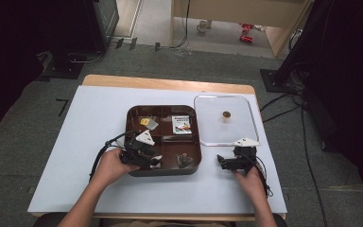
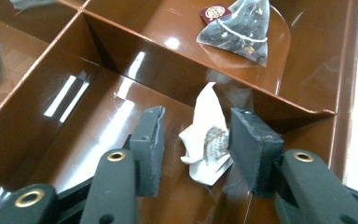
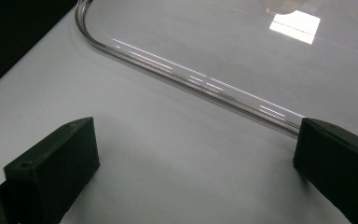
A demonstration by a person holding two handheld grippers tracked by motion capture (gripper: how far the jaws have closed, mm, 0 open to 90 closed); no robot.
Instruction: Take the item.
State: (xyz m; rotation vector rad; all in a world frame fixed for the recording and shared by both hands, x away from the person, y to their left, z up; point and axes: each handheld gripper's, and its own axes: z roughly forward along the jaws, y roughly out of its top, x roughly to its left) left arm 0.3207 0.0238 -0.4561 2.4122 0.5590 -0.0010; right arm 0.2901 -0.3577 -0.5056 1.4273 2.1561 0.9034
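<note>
Jaws of the left gripper [image 2: 193, 149] stand apart on either side of a small crumpled white sachet [image 2: 208, 142] with a brown print, which lies on the floor of the near-left compartment of the glossy brown square tray [image 1: 131, 142] with four compartments; the sachet sits closer to the one jaw, and whether it touches that jaw cannot be told. Beyond the divider, in the next compartment, lies a pyramid-shaped mesh tea bag [image 2: 240, 35] with dark leaves and a dark red tag. In the high view the left gripper [image 1: 155, 162] reaches into the tray from the person's left hand [image 1: 112, 165], and the far compartments hold a small yellow packet [image 1: 146, 122] and a white printed packet [image 1: 182, 124]. The right gripper [image 1: 219, 161] hangs over the white tabletop [image 1: 85, 142] just beside the near edge of the clear plastic lid [image 1: 246, 113], jaws spread wide with nothing between them.
</note>
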